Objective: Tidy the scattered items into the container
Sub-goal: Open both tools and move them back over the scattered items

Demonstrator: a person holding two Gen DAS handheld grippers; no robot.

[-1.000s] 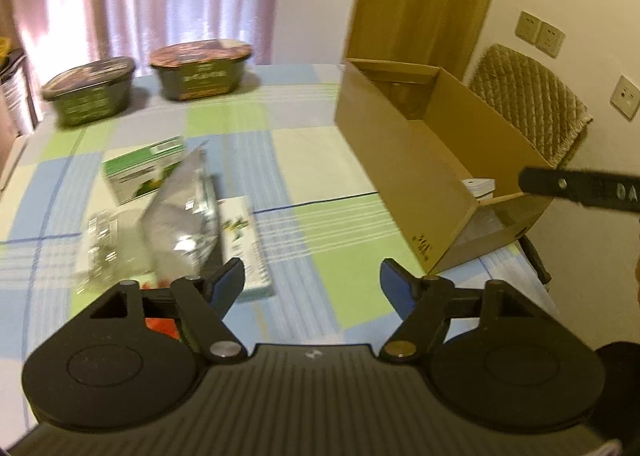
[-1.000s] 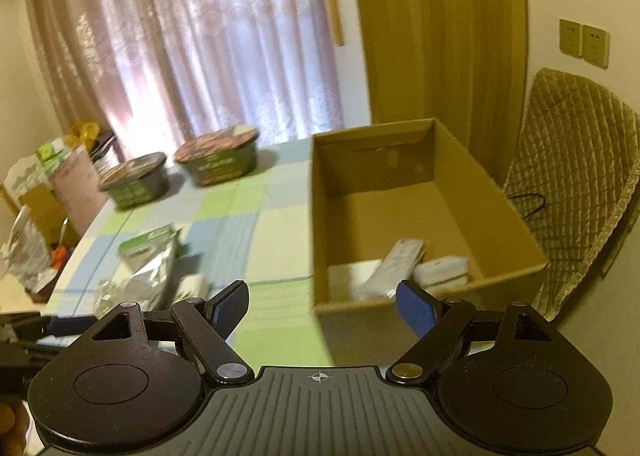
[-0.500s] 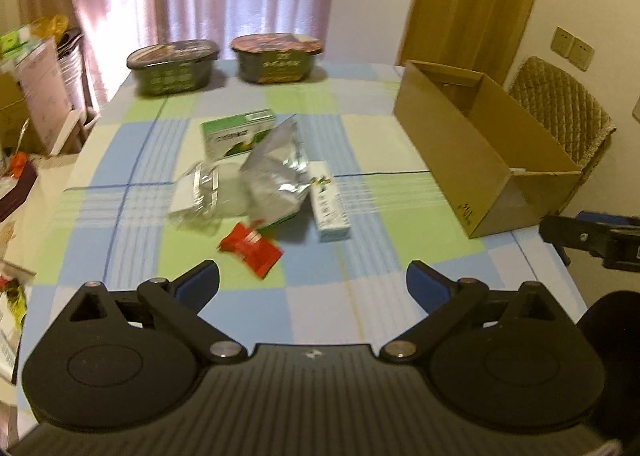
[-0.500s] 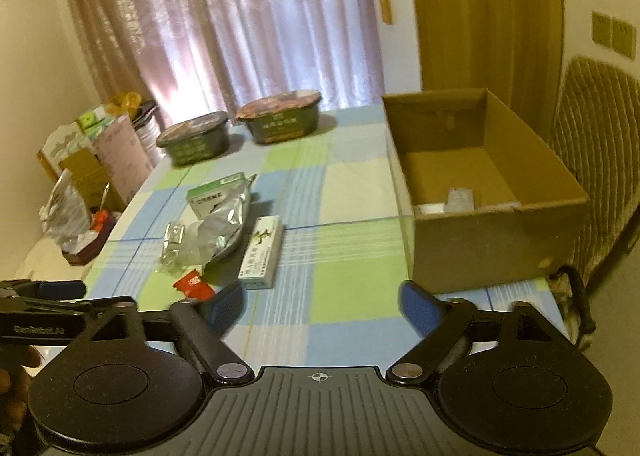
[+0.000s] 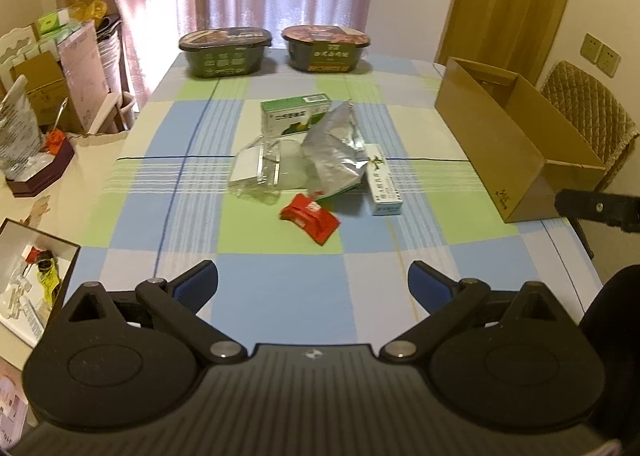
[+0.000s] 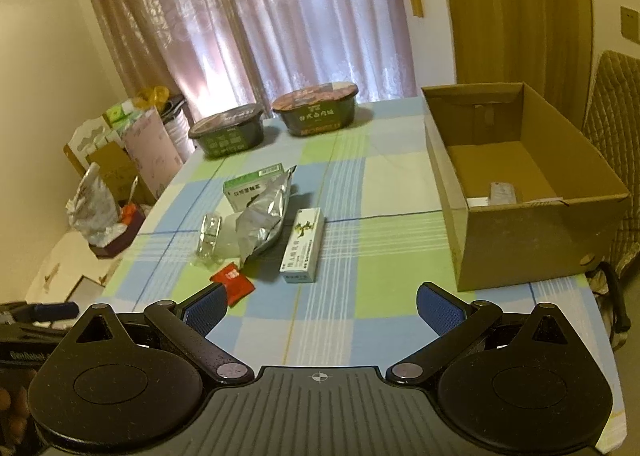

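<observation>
Tongs, your left [image 5: 313,280] and right [image 6: 319,306], stand wide apart and empty above the desk's [image 5: 280,288] near edge; box [image 6: 532,240] sits at its right edge.

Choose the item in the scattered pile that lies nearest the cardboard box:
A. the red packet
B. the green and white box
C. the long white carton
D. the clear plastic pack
C: the long white carton lies at the pile's edge facing the cardboard box, with only bare tablecloth between them.

Right gripper [image 6: 318,310] spread empty, red packet [image 6: 233,283] near its left finger, cardboard box [image 6: 532,240] right
</observation>
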